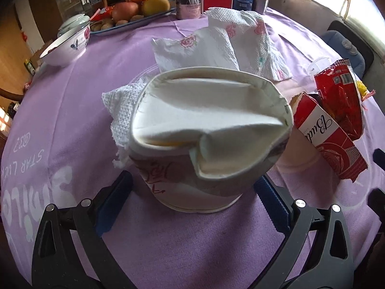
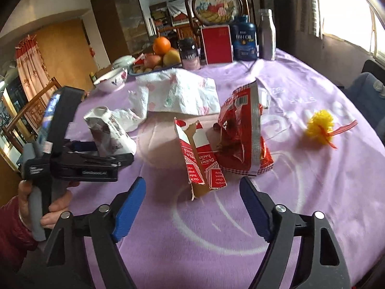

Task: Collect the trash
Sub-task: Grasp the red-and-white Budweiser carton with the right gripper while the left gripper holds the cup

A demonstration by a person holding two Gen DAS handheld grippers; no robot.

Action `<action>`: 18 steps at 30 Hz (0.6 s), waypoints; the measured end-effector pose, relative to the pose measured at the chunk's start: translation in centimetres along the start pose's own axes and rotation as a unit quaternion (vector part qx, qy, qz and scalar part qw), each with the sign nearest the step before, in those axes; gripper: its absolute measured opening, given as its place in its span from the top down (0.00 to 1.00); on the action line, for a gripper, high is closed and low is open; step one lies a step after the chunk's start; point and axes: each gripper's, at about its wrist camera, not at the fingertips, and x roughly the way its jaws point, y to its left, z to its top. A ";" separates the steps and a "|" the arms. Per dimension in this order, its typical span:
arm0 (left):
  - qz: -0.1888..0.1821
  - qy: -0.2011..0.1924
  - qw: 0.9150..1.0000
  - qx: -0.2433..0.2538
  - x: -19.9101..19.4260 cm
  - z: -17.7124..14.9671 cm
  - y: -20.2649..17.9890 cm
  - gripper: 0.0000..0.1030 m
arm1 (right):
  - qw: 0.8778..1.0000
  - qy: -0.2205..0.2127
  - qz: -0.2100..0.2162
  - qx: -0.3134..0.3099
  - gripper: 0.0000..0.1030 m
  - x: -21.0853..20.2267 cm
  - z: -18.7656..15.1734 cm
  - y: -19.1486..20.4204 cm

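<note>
A crushed white paper cup [image 1: 204, 125] stands upside down on the purple tablecloth [image 1: 72, 110]. My left gripper [image 1: 193, 178] is open around it, one blue pad on each side close to the cup's walls. The right wrist view shows that cup [image 2: 108, 130] and the left gripper [image 2: 108, 150], held by a hand [image 2: 55, 207]. My right gripper [image 2: 192, 183] is open with nothing between its fingers. Just ahead of it stands a torn red carton piece [image 2: 199, 161], with a red snack bag [image 2: 243, 139] behind it. Printed napkins [image 2: 182, 94] lie further back.
A crumpled tissue [image 1: 120, 113] lies against the cup. A yellow pompom with a red ribbon [image 2: 321, 126] sits to the right. At the far edge are a fruit tray [image 1: 134, 21], a bowl [image 1: 69, 45], supplement bottles [image 1: 189, 0] and a red box [image 2: 217, 44].
</note>
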 end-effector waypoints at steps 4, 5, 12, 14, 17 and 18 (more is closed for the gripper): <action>0.002 -0.001 1.000 -0.003 0.0 0.0 0.1 0.05 | 1.000 0.028 0.004 0.014 0.25 1.7 0.6 -0.4; 0.002 -0.001 1.000 -0.004 0.0 0.1 0.1 0.05 | 0.999 0.032 0.003 0.017 0.25 2.1 0.8 -0.6; 0.002 -0.001 1.000 -0.004 0.0 0.0 0.0 0.05 | 0.998 0.048 0.028 0.035 0.77 3.5 0.5 -1.2; 0.002 -0.001 1.000 -0.004 0.0 0.1 0.0 0.05 | 0.999 0.022 0.019 0.022 0.78 2.0 -0.2 -0.7; 0.003 -0.001 1.000 -0.004 0.0 0.1 0.0 0.05 | 1.000 0.001 0.004 0.008 0.78 -0.4 -1.7 -0.3; 0.003 -0.001 1.000 -0.004 0.0 0.1 0.0 0.05 | 1.000 -0.001 0.001 0.011 0.78 -1.0 -2.2 -0.6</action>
